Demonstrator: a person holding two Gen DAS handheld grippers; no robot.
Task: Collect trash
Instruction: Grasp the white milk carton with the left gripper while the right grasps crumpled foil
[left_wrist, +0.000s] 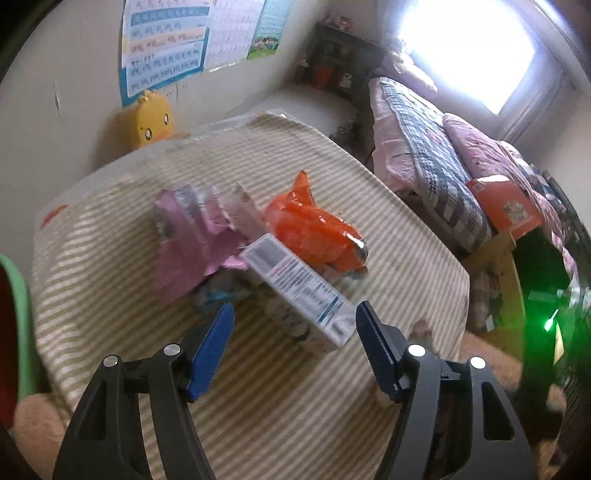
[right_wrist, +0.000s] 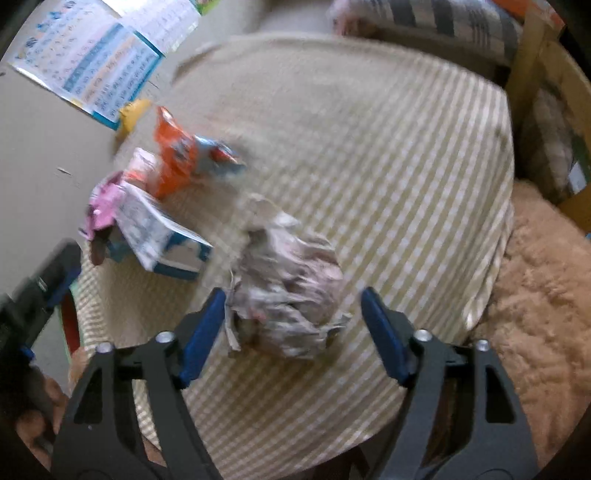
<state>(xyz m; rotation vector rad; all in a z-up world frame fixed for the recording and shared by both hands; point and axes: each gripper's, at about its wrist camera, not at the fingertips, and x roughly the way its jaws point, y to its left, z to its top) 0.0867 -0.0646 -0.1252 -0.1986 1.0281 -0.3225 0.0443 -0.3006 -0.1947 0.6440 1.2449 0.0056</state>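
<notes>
left gripper (left_wrist: 295, 317): jaws apart over white printed carton (left_wrist: 299, 291), text unreadable | crinkled orange wrapper (left_wrist: 314, 229), pink foil (left_wrist: 192, 236) behind | right gripper (right_wrist: 293, 304): jaws apart around crumpled paper ball (right_wrist: 288, 280) on striped cloth (right_wrist: 388, 166)

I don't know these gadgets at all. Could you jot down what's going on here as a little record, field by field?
Surface: striped tablecloth
Left gripper: open, aimed at the white carton
Right gripper: open, on either side of the crumpled paper wad
Other trash: orange snack wrapper, pink wrapper
Pile layout: carton lies over the wrappers; wad sits apart
Nothing is gripped yet
</notes>
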